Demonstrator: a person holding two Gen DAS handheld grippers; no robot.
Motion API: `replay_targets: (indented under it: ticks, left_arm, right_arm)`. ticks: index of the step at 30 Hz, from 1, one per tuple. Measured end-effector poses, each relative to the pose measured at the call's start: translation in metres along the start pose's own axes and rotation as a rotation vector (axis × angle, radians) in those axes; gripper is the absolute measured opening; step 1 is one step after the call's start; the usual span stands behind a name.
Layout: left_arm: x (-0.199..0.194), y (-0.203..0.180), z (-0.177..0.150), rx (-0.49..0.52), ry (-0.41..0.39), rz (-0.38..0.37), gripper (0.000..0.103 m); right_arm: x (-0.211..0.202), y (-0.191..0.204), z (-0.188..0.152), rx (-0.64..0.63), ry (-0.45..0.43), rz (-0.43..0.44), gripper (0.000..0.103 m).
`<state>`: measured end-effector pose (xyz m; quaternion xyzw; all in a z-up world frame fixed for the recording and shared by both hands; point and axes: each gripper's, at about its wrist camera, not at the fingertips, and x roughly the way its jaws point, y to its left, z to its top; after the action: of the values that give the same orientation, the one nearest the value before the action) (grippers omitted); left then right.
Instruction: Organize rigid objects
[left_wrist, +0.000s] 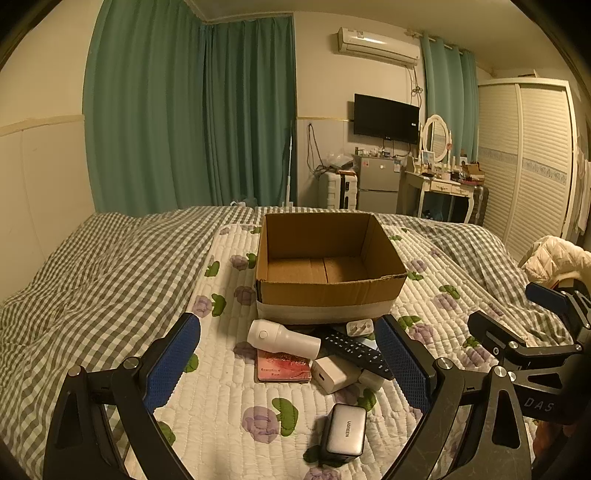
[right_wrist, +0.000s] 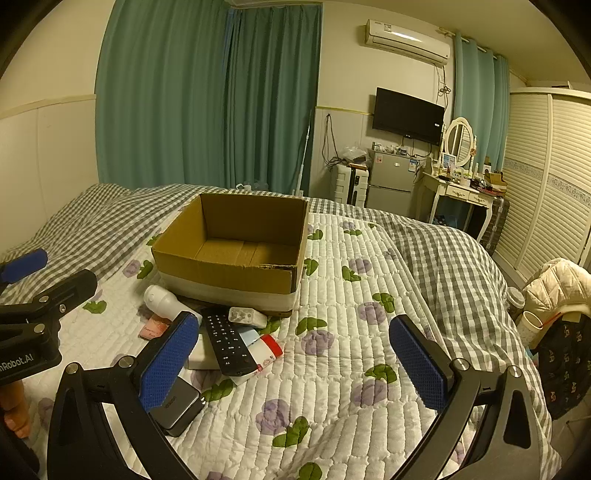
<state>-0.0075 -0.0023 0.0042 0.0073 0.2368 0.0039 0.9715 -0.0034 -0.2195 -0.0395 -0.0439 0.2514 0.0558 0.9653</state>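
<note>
An empty open cardboard box (left_wrist: 328, 291) (right_wrist: 225, 275) stands on the quilted bed. In front of it lies a pile: a white cylindrical device (left_wrist: 282, 338) (right_wrist: 162, 301), a black remote (left_wrist: 354, 349) (right_wrist: 227, 341), a pink booklet (left_wrist: 282, 367), white chargers (left_wrist: 334, 373) (right_wrist: 245, 316), a red-capped tube (right_wrist: 267, 350) and a grey UGREEN charger (left_wrist: 345, 430) (right_wrist: 175, 404). My left gripper (left_wrist: 288, 363) is open above the pile. My right gripper (right_wrist: 291, 363) is open and empty, to the right of the pile.
The floral quilt (right_wrist: 351, 369) lies over a grey checked bedspread (left_wrist: 92, 280). A cream jacket (right_wrist: 557, 284) hangs at the right bed edge. A fridge, dressing table and wardrobe stand beyond the bed.
</note>
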Motion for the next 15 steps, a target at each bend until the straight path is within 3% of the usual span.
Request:
replay_targets:
  ticks: [8, 12, 15]
  left_arm:
    - [-0.004, -0.005, 0.0, -0.003, -0.003, -0.007, 0.097]
    - [0.02, -0.007, -0.017, -0.017, 0.089, -0.018, 0.097]
    - [0.05, -0.016, -0.043, -0.002, 0.204, -0.015, 0.097]
  right_arm:
    - [-0.004, -0.001, 0.0, -0.015, 0.015, -0.009, 0.103]
    - [0.006, -0.006, -0.006, -0.003, 0.053, -0.01, 0.103]
    - [0.023, -0.009, -0.015, 0.009, 0.111, -0.008, 0.103]
